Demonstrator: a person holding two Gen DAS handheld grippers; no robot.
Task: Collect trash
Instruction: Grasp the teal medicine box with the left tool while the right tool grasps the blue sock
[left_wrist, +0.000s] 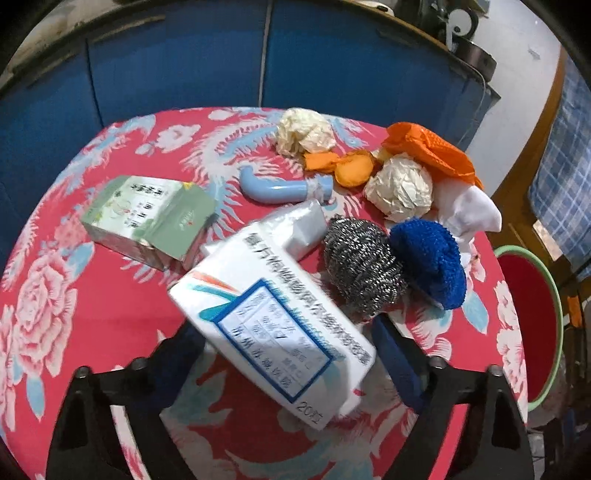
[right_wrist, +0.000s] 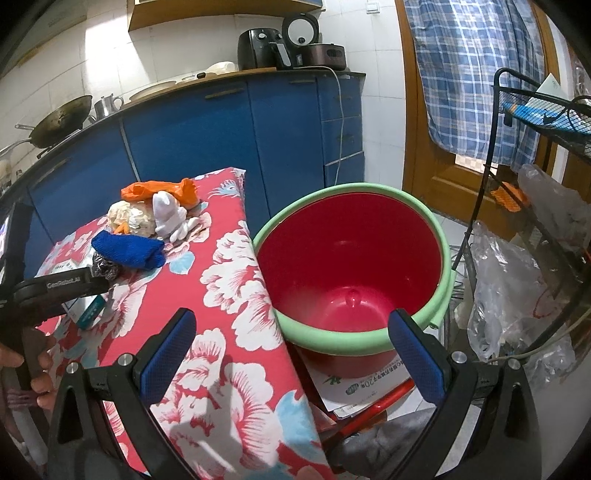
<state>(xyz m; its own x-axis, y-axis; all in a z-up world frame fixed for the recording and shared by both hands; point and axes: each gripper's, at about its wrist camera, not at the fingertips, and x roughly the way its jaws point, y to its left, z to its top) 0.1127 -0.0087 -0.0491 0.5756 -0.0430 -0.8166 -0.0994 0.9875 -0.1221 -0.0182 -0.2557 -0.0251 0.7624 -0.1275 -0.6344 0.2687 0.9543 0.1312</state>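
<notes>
My left gripper (left_wrist: 288, 354) is shut on a white medicine box (left_wrist: 273, 332) with a blue label, held tilted above the red floral tablecloth (left_wrist: 92, 295). Trash lies beyond it: a green box (left_wrist: 147, 218), a blue plastic elbow pipe (left_wrist: 284, 188), a steel scourer (left_wrist: 364, 266), a blue scrub pad (left_wrist: 430, 258), two crumpled paper balls (left_wrist: 303, 131), orange wrappers (left_wrist: 340, 166), an orange bag (left_wrist: 432, 147) and white cloth (left_wrist: 469, 210). My right gripper (right_wrist: 291, 343) is open and empty, over the table's right edge beside the red bucket (right_wrist: 351, 266) with a green rim.
The red bucket (left_wrist: 532, 332) stands on the floor right of the table. Blue cabinets (right_wrist: 192, 140) lie behind. A wire rack (right_wrist: 535, 147) with plastic bags (right_wrist: 517, 288) stands at right. Papers and a red handle (right_wrist: 373, 402) lie under the bucket.
</notes>
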